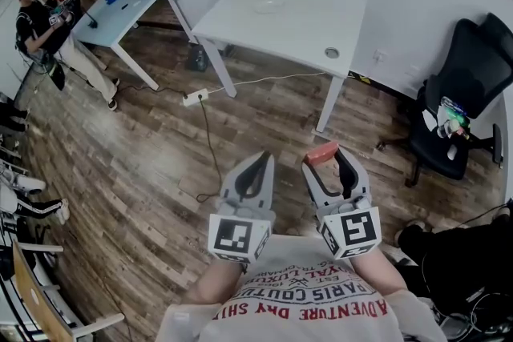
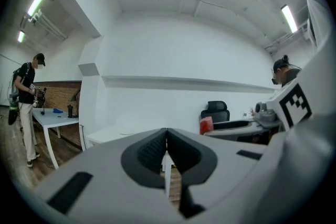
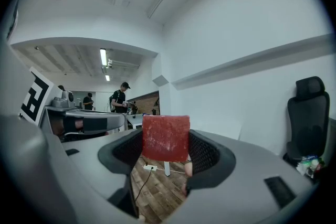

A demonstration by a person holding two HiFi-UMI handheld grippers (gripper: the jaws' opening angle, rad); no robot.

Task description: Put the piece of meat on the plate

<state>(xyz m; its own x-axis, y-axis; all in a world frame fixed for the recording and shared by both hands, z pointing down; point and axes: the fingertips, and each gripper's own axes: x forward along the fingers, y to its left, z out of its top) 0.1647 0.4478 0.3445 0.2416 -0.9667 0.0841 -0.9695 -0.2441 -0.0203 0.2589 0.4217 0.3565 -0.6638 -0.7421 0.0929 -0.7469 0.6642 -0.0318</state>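
While your right gripper (image 1: 325,162) pinches the red piece of meat (image 3: 166,138) above the wood floor (image 1: 144,148), your left gripper (image 2: 166,139) sits closed, empty. The plate (image 1: 268,5) lies well apart, on the white table (image 1: 321,28).

plate (image 1: 268,5) on white table (image 1: 309,24): too faint, I barely make it out | meat (image 1: 322,152): head view catches only its top, rest sunk in my right gripper (image 1: 325,162)

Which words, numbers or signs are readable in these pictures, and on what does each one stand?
"ADVENTURE DRY SH...": on the person's shirt, upside down, cut off.
"PARIS COUTU...": same shirt.
"...YAL LUXU...": same shirt, partly hidden.
Small line between them: too blurred to read.
Marker cubes: patterns only, no words.
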